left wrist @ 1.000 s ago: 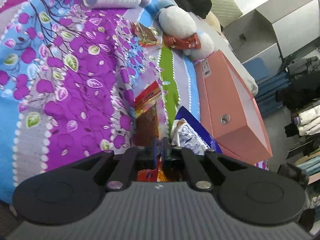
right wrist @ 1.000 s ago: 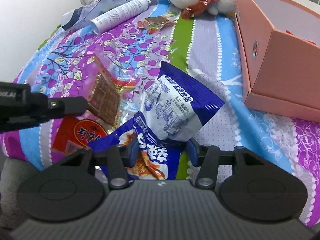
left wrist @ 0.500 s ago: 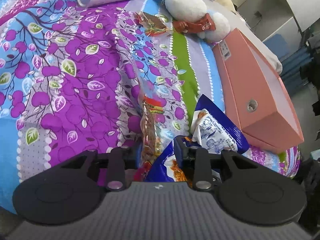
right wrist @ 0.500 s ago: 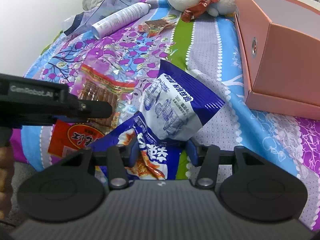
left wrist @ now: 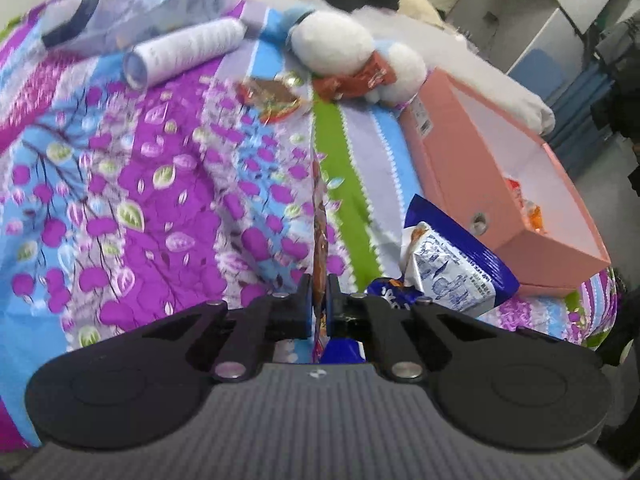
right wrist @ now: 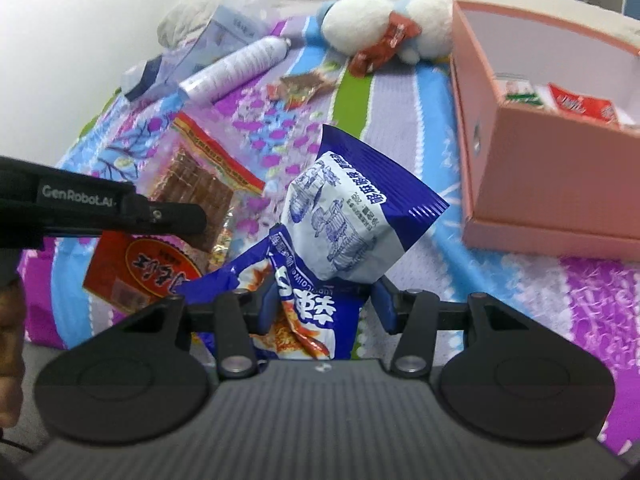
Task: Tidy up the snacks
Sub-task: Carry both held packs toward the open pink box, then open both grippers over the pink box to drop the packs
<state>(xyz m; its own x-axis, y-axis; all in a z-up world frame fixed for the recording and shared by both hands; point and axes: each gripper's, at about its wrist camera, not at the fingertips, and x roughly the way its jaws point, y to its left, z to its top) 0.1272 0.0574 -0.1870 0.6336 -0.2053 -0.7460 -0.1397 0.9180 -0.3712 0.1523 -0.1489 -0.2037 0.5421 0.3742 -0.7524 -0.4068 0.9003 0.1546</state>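
I have the left gripper (left wrist: 318,300) clamped on a flat clear packet (left wrist: 320,236) of brown snack, seen edge-on between its fingers and lifted off the quilt (left wrist: 168,184). In the right view that same packet (right wrist: 204,188) hangs from the left gripper (right wrist: 196,220) above a red packet (right wrist: 140,268).

The right gripper (right wrist: 326,304) has its jaws half apart around a blue bag (right wrist: 304,312), with a blue-and-white bag (right wrist: 352,220) resting on top of it. I cannot tell whether the pads actually press on it.

As for progress, I judge the job as partly done. The pink box (right wrist: 560,184) stands to the right on the quilt and already holds a few packets (right wrist: 576,106). Still outside it are the packet I'm holding, the red packet, the two blue bags, a foil snack (right wrist: 304,86) further up the quilt, and a red wrapper (right wrist: 384,46) lying on the plush toy (right wrist: 360,20). So most of the sorting is still ahead of me.
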